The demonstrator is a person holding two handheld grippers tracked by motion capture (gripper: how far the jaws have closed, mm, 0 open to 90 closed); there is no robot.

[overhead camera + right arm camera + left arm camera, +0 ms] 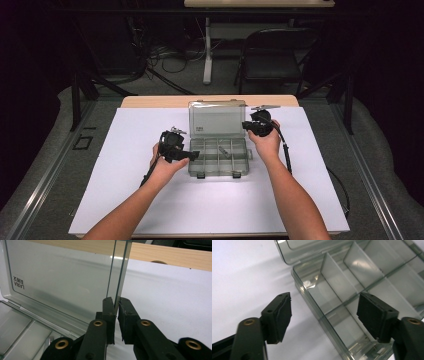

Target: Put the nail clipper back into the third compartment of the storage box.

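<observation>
Pinching the raised lid point(62, 282) by its side edge, your right gripper point(116, 305) holds the organizer box point(218, 156) open mid-table on the white sheet point(125, 150). Your left gripper point(324, 312) spreads its jaws wide astride the box's near-left wall.

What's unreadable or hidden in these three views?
- Small object in a compartment of the organizer box, high view: too small to identify.
- Printed label on the open lid, right gripper view: mirrored through the plastic, partly legible only.
- Box's far and right compartments, left gripper view: cut off by the frame edge.
- Left claw stands open at the box's side wall; contact can't be judged.
- Right claw pinches the lid's edge; pad contact is hidden by the jaws.
</observation>
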